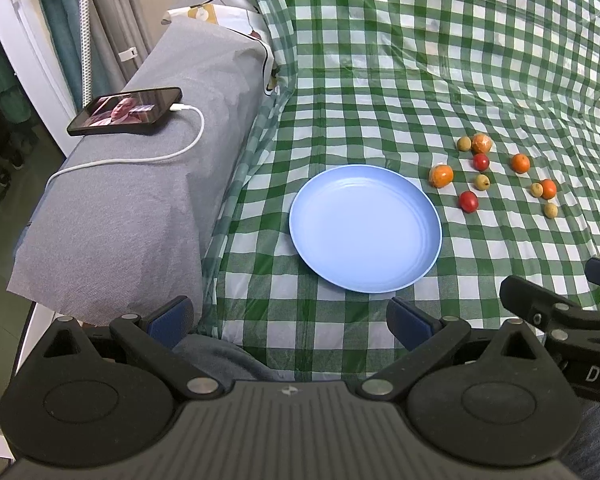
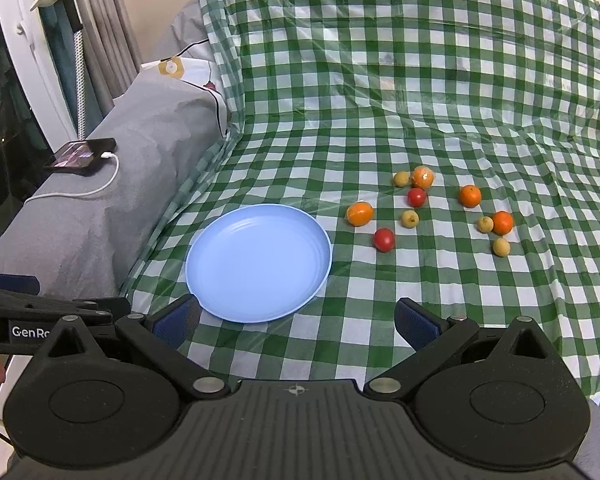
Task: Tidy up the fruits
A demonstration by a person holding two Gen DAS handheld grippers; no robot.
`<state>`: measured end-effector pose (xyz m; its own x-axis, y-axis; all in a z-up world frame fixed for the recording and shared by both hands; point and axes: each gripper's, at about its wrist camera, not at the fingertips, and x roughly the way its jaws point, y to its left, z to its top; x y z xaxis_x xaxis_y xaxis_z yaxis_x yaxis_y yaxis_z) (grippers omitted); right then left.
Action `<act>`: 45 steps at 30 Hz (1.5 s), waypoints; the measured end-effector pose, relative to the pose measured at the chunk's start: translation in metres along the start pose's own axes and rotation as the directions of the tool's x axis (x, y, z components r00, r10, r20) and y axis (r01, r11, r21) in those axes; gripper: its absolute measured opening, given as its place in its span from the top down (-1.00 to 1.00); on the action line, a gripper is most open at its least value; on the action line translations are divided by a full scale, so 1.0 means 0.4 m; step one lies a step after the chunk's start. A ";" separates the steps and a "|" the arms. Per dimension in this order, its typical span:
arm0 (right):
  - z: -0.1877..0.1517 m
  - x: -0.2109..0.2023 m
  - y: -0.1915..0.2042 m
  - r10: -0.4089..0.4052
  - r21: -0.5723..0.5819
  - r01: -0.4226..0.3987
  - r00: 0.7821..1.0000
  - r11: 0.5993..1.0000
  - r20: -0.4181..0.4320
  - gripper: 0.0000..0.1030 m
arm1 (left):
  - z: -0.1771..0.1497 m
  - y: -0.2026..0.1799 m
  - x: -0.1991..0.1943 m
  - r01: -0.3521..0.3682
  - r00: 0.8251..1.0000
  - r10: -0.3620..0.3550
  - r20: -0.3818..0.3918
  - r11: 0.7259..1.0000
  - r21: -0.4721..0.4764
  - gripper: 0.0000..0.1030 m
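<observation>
An empty light-blue plate (image 1: 365,228) (image 2: 259,262) lies on the green checked cloth. To its right lie several small loose fruits: oranges (image 1: 441,176) (image 2: 359,214), red ones (image 1: 468,201) (image 2: 383,239) and yellow-green ones (image 1: 481,182) (image 2: 410,219). My left gripper (image 1: 290,316) is open and empty, near the plate's near-left side. My right gripper (image 2: 296,318) is open and empty, just in front of the plate's near edge. Part of the right gripper shows at the right of the left wrist view (image 1: 560,312); the left gripper shows at the left of the right wrist view (image 2: 40,312).
A grey covered armrest (image 1: 140,184) (image 2: 100,208) runs along the left, with a phone (image 1: 125,111) (image 2: 81,153) on a white charging cable (image 1: 140,158). The checked cloth (image 1: 420,60) rises up the backrest behind. Curtains and a white frame stand at far left.
</observation>
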<state>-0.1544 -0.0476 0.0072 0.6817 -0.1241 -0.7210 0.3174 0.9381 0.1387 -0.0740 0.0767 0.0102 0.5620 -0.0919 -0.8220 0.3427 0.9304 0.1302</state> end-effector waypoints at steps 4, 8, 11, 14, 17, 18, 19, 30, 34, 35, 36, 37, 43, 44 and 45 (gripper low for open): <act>-0.002 0.001 -0.028 -0.014 0.043 0.013 1.000 0.999 0.024 -0.99 | 0.016 -0.019 0.011 0.009 1.000 -0.009 -0.014 1.000 0.017 -0.99; -0.010 0.008 -0.083 -0.057 0.094 0.052 0.997 0.994 0.057 -0.99 | 0.046 -0.059 0.029 0.035 0.999 -0.034 -0.026 0.999 0.040 -0.99; -0.017 0.018 -0.136 -0.107 0.132 0.097 0.992 0.986 0.071 -0.99 | 0.073 -0.104 0.052 0.050 0.998 -0.048 -0.040 0.997 0.065 -0.99; -0.026 0.036 -0.206 -0.157 0.182 0.142 0.985 0.973 0.073 -0.99 | 0.103 -0.162 0.084 0.065 0.997 -0.059 -0.052 0.992 0.107 -0.99; -0.035 0.064 -0.278 -0.220 0.227 0.199 0.972 0.953 0.075 -0.99 | 0.132 -0.221 0.126 0.095 0.993 -0.085 -0.075 0.985 0.141 -0.99; -0.040 0.077 -0.301 -0.246 0.233 0.222 0.966 0.947 0.078 -0.99 | 0.142 -0.245 0.143 0.105 0.992 -0.094 -0.080 0.983 0.151 -0.99; -0.045 0.090 -0.322 -0.274 0.236 0.249 0.958 0.939 0.080 -0.99 | 0.151 -0.267 0.160 0.114 0.991 -0.102 -0.083 0.981 0.160 -0.99; -0.044 0.337 -0.580 -0.382 0.257 0.354 0.922 0.899 0.067 -0.98 | 0.250 -0.536 0.418 0.242 0.969 -0.223 -0.106 0.942 0.232 -0.98; -0.035 0.432 -0.634 -0.377 0.265 0.354 0.926 0.897 0.036 -0.98 | 0.275 -0.599 0.508 0.260 0.963 -0.231 -0.143 0.936 0.238 -0.85; -0.032 0.454 -0.644 -0.375 0.262 0.356 0.926 0.897 0.027 -0.98 | 0.278 -0.611 0.527 0.255 0.963 -0.224 -0.152 0.937 0.238 -0.81; -0.030 0.470 -0.648 -0.377 0.258 0.359 0.926 0.897 0.021 -0.98 | 0.282 -0.621 0.543 0.255 0.962 -0.221 -0.162 0.937 0.238 -0.72; -0.028 0.485 -0.656 -0.376 0.256 0.359 0.926 0.898 0.019 -0.98 | 0.285 -0.629 0.559 0.261 0.959 -0.223 -0.174 0.936 0.236 -0.61; -0.029 0.533 -0.654 -0.374 0.173 0.358 0.925 0.917 0.068 -0.66 | 0.288 -0.628 0.614 0.290 0.941 -0.245 -0.231 0.939 0.185 -0.02; -0.030 0.529 -0.650 -0.357 0.163 0.341 0.930 0.926 0.084 -0.37 | 0.287 -0.624 0.615 0.290 0.943 -0.250 -0.219 0.940 0.177 0.01; -0.031 0.525 -0.644 -0.345 0.151 0.328 0.934 0.932 0.098 -0.20 | 0.289 -0.621 0.613 0.291 0.945 -0.253 -0.208 0.940 0.177 0.24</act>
<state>-0.1010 -0.3115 -0.1883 0.5914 -0.4706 -0.6548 0.6191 0.7853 -0.0052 0.0657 -0.2180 -0.1598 0.2878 -0.2483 -0.9250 0.6186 0.7855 -0.0183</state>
